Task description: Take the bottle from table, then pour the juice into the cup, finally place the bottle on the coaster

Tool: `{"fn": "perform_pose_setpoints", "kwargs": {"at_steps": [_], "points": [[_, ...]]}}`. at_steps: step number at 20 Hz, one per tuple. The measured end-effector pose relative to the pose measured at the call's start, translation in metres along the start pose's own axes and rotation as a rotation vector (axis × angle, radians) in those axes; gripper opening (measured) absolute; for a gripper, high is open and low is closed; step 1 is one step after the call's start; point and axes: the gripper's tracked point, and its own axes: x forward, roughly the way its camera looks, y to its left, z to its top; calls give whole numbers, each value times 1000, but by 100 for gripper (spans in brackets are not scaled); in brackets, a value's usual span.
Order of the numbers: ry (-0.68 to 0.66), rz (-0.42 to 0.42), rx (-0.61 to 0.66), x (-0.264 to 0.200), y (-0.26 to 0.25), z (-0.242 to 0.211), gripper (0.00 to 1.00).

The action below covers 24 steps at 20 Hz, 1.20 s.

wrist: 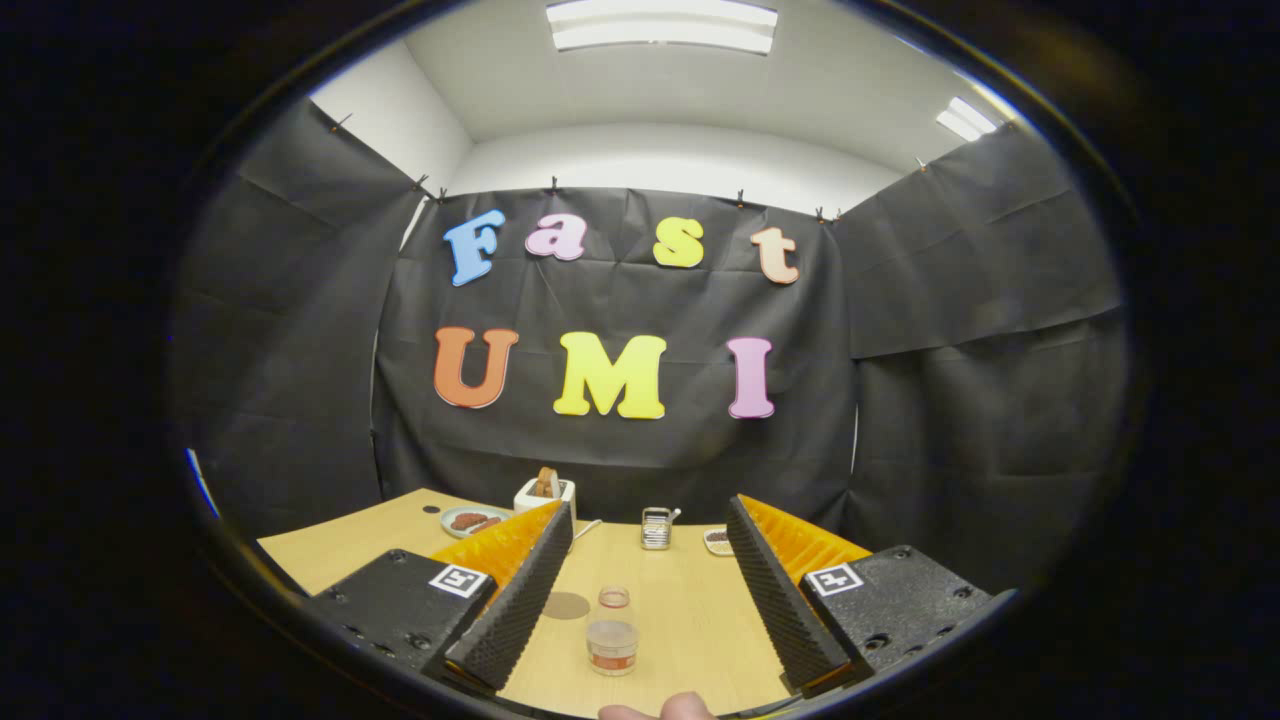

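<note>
My gripper (pixel 650 530) hangs open above the wooden table (pixel 690 620), its two fingers spread wide with nothing between them. Below the gap, close to me, stands a small clear bottle (pixel 612 647) with a coloured band. Right behind it is a small clear cup (pixel 614 598) with a reddish rim. A round brown coaster (pixel 566 605) lies flat on the table just left of the cup, beside the left finger (pixel 515 600).
Along the far edge of the table stand a white toaster with bread (pixel 545 490), a plate of food (pixel 473 521), a small metal rack (pixel 656 527) and a little dish (pixel 718 541). A person's fingertip (pixel 660 708) shows at the near table edge.
</note>
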Motion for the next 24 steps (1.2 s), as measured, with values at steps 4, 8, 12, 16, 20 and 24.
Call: {"fn": "perform_pose_setpoints", "kwargs": {"at_steps": [4,8,12,16,20,24], "points": [[-2,0,-2,5,3,-11,100],[36,37,42,10,17,-37,100],[46,28,52,13,22,-69,100],[59,11,22,18,22,-106,100],[88,27,33,25,30,-159,100],[156,26,10,40,28,-209,100]]}}
